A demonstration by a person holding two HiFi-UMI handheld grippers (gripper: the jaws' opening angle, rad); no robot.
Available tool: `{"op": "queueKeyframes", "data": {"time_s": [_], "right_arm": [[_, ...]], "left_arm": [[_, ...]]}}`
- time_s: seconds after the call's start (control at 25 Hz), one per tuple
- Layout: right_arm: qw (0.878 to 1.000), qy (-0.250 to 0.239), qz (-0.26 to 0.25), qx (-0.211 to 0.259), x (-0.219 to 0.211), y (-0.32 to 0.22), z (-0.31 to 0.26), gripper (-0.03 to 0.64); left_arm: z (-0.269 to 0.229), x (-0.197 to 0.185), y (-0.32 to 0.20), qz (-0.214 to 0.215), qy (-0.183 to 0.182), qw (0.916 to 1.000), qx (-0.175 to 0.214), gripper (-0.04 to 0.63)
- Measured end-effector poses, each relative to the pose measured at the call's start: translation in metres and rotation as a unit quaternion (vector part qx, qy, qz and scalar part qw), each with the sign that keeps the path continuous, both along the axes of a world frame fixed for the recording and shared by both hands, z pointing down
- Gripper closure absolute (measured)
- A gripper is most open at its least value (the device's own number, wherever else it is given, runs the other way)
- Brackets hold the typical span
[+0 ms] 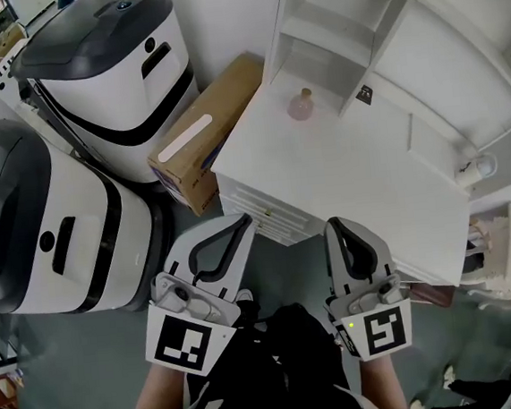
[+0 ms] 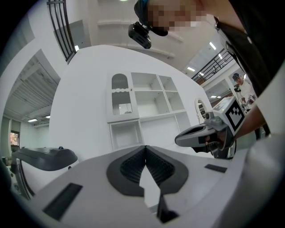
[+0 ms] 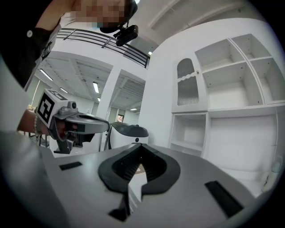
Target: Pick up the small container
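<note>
The small container (image 1: 302,105) is a pale pink bottle-like pot with a tan cap. It stands upright at the back of the white cabinet top (image 1: 352,181), in front of an open shelf compartment. My left gripper (image 1: 239,220) and right gripper (image 1: 334,227) hover side by side before the cabinet's near edge, well short of the container. Both are shut with nothing between the jaws. In the left gripper view the left gripper (image 2: 145,147) has its jaws touching at the tip, and the right gripper (image 2: 209,133) shows beside it. The right gripper (image 3: 141,146) is likewise shut in its own view. The container does not show in either gripper view.
Two large white-and-black machines (image 1: 107,60) (image 1: 42,229) stand at the left. A cardboard box (image 1: 208,127) is wedged between them and the cabinet. A white shelf unit (image 1: 337,20) rises at the back of the cabinet top. The floor below is grey.
</note>
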State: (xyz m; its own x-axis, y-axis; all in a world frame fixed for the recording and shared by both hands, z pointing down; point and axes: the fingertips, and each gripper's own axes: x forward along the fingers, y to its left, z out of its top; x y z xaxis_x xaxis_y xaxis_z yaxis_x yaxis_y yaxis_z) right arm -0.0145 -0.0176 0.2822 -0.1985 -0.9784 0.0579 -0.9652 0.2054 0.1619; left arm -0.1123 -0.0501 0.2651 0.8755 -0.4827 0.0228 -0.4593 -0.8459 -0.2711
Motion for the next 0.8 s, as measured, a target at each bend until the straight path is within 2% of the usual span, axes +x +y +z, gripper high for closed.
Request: {"op": "queueKeyframes", "data": {"time_s": [0.2, 0.4, 0.8], "right_arm": [[1.000, 0.007, 0.015, 0.001, -0.009, -0.002, -0.001, 0.615], [1.000, 0.010, 0.026, -0.003, -0.010, -0.003, 0.001, 0.615], [0.999, 0.013, 0.029, -0.010, 0.001, -0.024, 0.006, 0.615]], "left_arm": [[-0.003, -0.009, -0.009, 0.015, -0.002, 0.9998, 0.013, 0.594], [-0.001, -0.017, -0.017, 0.013, 0.004, 0.9999, 0.006, 0.594], [0.005, -0.001, -0.035, 0.020, 0.005, 0.9998, -0.001, 0.594]]}}
